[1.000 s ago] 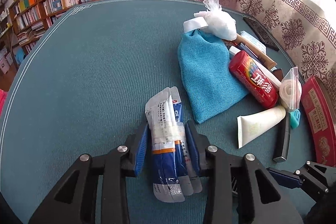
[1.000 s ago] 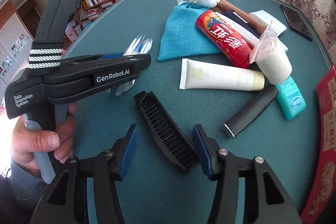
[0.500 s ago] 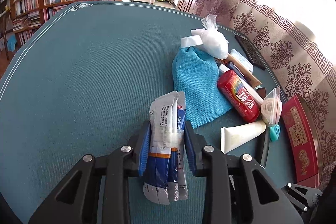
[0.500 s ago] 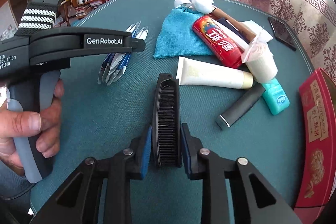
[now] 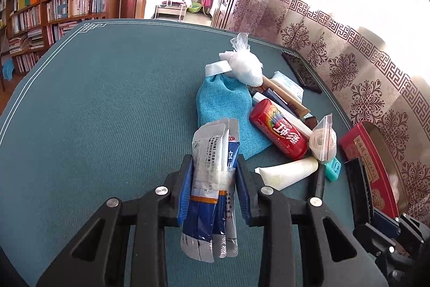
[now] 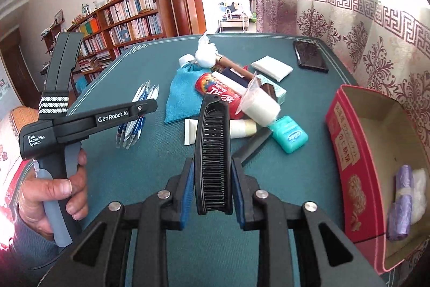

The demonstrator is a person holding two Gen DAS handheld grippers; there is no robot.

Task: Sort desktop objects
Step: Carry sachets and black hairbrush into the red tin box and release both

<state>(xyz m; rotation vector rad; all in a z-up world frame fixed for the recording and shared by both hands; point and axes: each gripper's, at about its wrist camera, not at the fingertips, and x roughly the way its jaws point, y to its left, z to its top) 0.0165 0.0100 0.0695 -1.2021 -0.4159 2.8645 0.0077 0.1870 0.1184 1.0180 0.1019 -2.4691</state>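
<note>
Both tools loaded, both loads clear of the table [image 6: 150, 179]. Left gripper [image 5: 214, 188] clamped narrow on a taped bundle of sachets [image 5: 215, 174], blue pads pressing its middle, lower ends hanging free below. Right gripper [image 6: 212, 187] closed tight on the black comb [image 6: 213, 152], held near its lower end, long body standing up and forward over the pile.

Probably the carrying step now: bringing each item to its place, most likely the open red box [image 6: 349, 139] at the right, already with a purple roll [image 6: 401, 203] and something white inside.

For doing it well:
- Keeping both grips firm; no loosening before the item is over the box.
- Passing the comb over the floss case [image 6: 289, 133] and the white tube [image 6: 215, 129], not brushing them.
- Lowering the comb along the box length, then releasing close to the bottom.
- Watching the loose sachet ends near the blue pouch [image 5: 225, 109]; could catch.
- One hand at a time over the box, to avoid a collision.
</note>
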